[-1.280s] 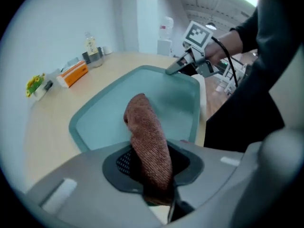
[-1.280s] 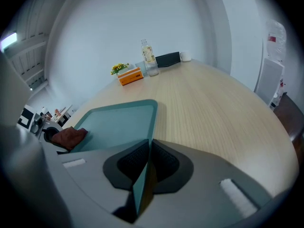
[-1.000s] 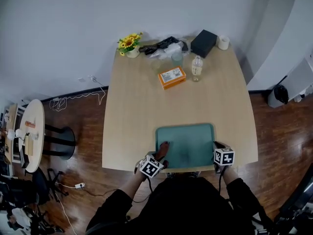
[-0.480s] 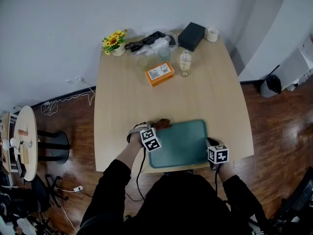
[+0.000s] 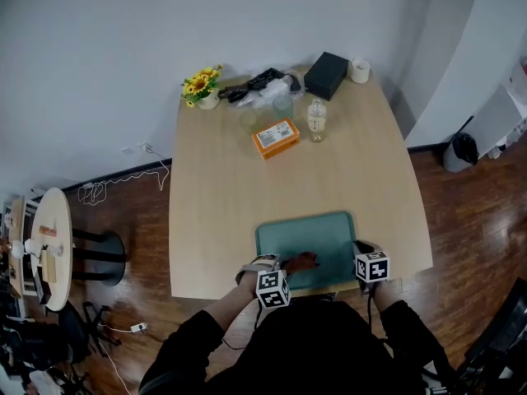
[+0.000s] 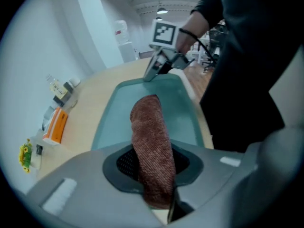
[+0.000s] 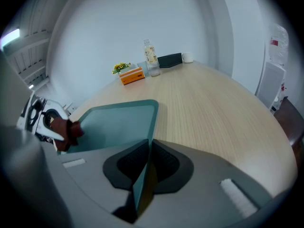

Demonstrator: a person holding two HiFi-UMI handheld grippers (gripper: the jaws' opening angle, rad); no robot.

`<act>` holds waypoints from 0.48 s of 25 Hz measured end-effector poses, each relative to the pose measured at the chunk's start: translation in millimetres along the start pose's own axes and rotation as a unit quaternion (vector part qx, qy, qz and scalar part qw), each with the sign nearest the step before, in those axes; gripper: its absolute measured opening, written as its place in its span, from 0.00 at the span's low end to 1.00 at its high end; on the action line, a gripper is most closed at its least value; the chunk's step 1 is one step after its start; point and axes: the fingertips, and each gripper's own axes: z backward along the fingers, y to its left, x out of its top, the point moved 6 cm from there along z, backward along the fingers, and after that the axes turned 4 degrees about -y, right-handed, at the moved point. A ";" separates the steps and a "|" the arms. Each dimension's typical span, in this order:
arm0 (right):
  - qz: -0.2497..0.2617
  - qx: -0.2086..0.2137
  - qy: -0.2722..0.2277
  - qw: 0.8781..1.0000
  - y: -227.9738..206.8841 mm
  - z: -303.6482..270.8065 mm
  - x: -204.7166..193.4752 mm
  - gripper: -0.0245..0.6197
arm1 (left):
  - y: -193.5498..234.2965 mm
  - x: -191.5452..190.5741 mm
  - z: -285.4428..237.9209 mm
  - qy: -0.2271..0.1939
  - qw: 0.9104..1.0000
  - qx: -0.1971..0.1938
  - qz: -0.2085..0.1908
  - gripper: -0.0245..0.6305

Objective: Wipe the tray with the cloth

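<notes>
A teal tray (image 5: 317, 235) lies at the near edge of the wooden table (image 5: 222, 196). My left gripper (image 5: 290, 271) is shut on a brown-red cloth (image 5: 301, 262), which rests on the tray's near left part. In the left gripper view the cloth (image 6: 148, 127) runs out from between the jaws of the left gripper (image 6: 153, 163) onto the tray (image 6: 183, 113). My right gripper (image 5: 361, 252) holds the tray's right rim. In the right gripper view the right gripper (image 7: 145, 164) is shut on that thin teal rim, the tray (image 7: 121, 122) stretching ahead.
At the table's far end stand an orange box (image 5: 275, 137), a clear bottle (image 5: 316, 118), a glass (image 5: 282, 105), a black box (image 5: 331, 74), a white cup (image 5: 360, 71), yellow flowers (image 5: 202, 84). A round side table (image 5: 45, 237) stands on the floor at left.
The left gripper carried the cloth from the tray's near left corner up to its far left corner, then back to the near edge, farther right. The right gripper stayed on the right rim.
</notes>
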 end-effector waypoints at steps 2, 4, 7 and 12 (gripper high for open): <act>0.000 -0.001 0.000 1.000 0.5 -0.6 -0.4 0.08 | -35.9 3.3 -9.0 -0.005 0.999 -0.036 -0.021 0.16; 0.001 0.000 0.000 1.000 1.3 -1.5 -0.5 0.08 | -56.9 4.1 -16.4 -0.008 0.998 -0.059 -0.016 0.15; 0.005 -0.001 0.001 1.000 3.1 -2.2 -0.2 0.08 | -57.9 0.9 -23.6 -0.018 0.996 -0.078 0.026 0.15; 0.005 -0.002 0.001 1.000 4.2 -2.0 0.6 0.08 | 1.0 -2.3 -31.2 -0.001 0.999 -0.046 0.023 0.15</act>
